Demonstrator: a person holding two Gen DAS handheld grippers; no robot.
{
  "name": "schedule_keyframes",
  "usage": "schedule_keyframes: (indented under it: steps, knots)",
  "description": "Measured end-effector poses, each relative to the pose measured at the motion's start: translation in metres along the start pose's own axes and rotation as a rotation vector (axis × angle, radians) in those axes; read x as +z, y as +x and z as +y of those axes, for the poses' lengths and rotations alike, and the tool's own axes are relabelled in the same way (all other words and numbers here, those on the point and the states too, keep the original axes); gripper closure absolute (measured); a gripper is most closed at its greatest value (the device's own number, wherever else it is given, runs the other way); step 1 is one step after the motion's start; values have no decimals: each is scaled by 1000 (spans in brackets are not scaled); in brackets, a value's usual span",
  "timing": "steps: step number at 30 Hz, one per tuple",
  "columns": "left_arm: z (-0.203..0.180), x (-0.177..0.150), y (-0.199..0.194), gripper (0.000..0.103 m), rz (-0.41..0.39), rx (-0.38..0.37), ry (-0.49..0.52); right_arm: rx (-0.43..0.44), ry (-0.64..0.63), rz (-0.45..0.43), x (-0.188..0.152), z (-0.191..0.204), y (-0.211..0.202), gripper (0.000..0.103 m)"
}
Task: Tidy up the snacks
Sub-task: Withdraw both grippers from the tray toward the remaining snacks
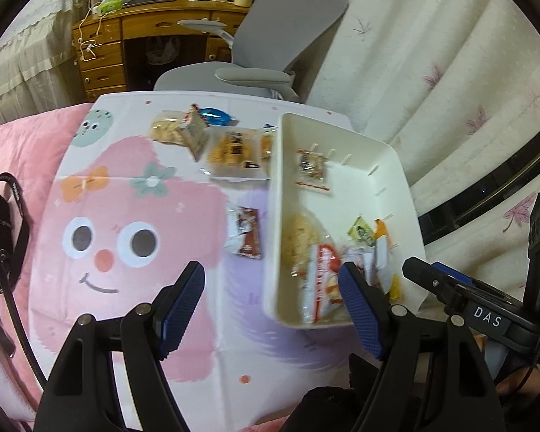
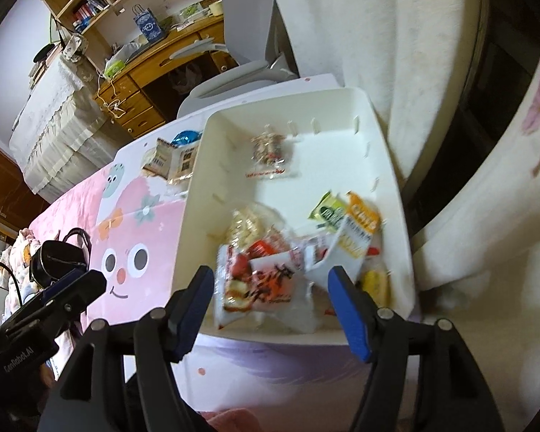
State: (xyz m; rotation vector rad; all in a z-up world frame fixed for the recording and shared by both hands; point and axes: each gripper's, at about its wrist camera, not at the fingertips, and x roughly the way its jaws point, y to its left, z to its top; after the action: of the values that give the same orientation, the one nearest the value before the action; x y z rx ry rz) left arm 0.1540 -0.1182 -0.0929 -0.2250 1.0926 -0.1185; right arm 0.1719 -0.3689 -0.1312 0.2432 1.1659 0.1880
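Note:
A white bin [image 1: 385, 165] [image 2: 385, 151] stands at the right end of a cartoon-printed table [image 1: 133, 216]. It holds several packets: a small clear one [image 2: 270, 154], a green one [image 2: 327, 212], an orange-and-white one [image 2: 360, 226] and a red-and-white one [image 2: 255, 280]. Loose on the table beside the bin lie a brown packet [image 1: 246, 232], a cracker pack [image 1: 234, 151] and a blue packet [image 1: 216, 115]. My left gripper [image 1: 273, 306] is open over the table at the bin's near left corner, holding nothing. My right gripper [image 2: 271, 306] is open above the bin's near end, its pads clear of the red-and-white packet.
A grey office chair [image 1: 262, 36] stands beyond the table's far edge, with a wooden desk [image 1: 126, 36] behind it. Pale curtains [image 1: 432, 72] hang close to the right of the bin. A pink blanket [image 1: 14, 151] and a black strapped device [image 1: 0, 237] lie on the left.

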Motion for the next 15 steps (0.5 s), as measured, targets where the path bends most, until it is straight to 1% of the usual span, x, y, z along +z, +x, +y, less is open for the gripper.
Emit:
schedule_keyframes:
  steps: [5, 15]
  knots:
    - [31, 2, -14, 28, 7, 4, 19, 2, 20, -5, -10, 24, 2, 33]
    - [105, 2, -35, 27, 46, 0, 74, 3, 90, -26, -41, 87, 10, 32]
